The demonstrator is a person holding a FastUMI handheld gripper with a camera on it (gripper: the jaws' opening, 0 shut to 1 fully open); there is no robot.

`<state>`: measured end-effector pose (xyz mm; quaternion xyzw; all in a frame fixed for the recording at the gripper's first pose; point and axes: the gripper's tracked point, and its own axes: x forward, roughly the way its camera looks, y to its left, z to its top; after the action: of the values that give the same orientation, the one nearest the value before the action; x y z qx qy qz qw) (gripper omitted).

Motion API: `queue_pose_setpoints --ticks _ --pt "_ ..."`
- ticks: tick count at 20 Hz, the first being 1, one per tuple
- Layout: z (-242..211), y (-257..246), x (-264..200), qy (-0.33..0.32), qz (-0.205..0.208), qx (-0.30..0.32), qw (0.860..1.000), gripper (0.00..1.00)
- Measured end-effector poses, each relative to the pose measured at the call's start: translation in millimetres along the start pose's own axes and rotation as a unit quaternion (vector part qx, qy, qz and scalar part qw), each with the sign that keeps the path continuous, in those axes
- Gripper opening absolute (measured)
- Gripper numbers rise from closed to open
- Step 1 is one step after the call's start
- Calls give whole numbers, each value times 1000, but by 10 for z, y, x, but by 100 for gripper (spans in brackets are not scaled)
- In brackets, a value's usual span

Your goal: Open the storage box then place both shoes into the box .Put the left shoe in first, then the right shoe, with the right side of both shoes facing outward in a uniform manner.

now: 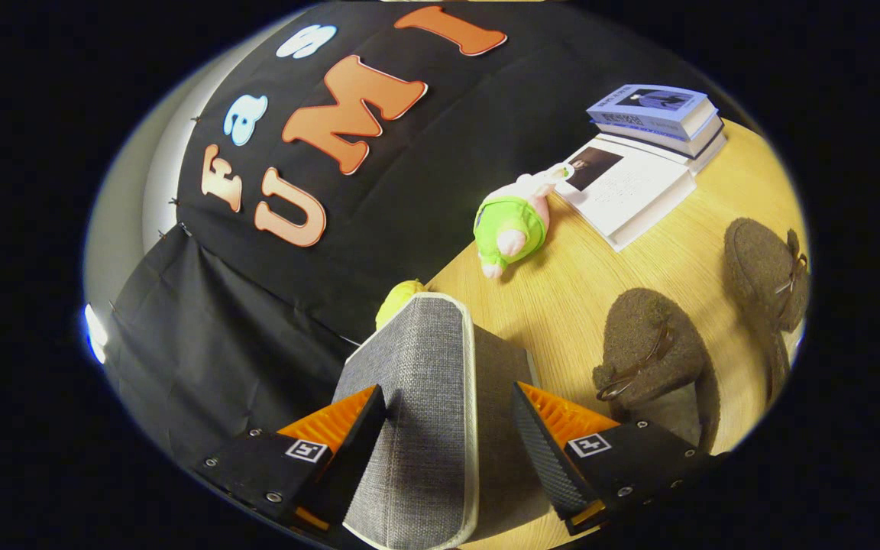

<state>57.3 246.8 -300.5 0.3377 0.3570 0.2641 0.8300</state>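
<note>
Gripper [451,424] straddles the raised grey fabric lid [417,412] of the storage box, fingers apart. Left finger [348,435] sits against the lid's outer woven face; right finger [543,451] stands clear of the lid's white-trimmed edge, with a gap showing between them, so no clamp on both sides. The lid stands roughly upright, tilted a little, its rounded top corner pointing away from the fingers. Box body under it is mostly hidden; cannot tell how far open it is. Two brown felt shoes lie on the wooden worktop [562,298], both outside the box: near shoe [650,347] just beyond the right finger, a strap and a ring-shaped fitting across its top; far shoe [765,279] further out to the right, apart from the first. Beyond the lid, a plush toy [512,225] in a green top lies on the worktop, its head touching an open book [631,195]. A stack of closed books [658,114] sits just behind the open one. A small yellow-green object [398,298] peeks out behind the lid's top corner; too hidden to identify. Black cloth wall [425,191] backs the worktop.
</note>
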Motion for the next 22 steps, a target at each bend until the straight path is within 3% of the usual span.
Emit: queue_pose_setpoints --ticks 4,7,10,14,16,22 --pt "-79 87 64 20 32 56 998 94" --pt "-11 108 73 0 20 53 998 72" --pt "52 85 -27 -10 12 54 998 61" --pt "277 172 -179 -43 21 76 996 13" --pt "322 333 -231 -47 25 60 997 1" --pt "499 1098 -343 -58 48 -13 997 1"
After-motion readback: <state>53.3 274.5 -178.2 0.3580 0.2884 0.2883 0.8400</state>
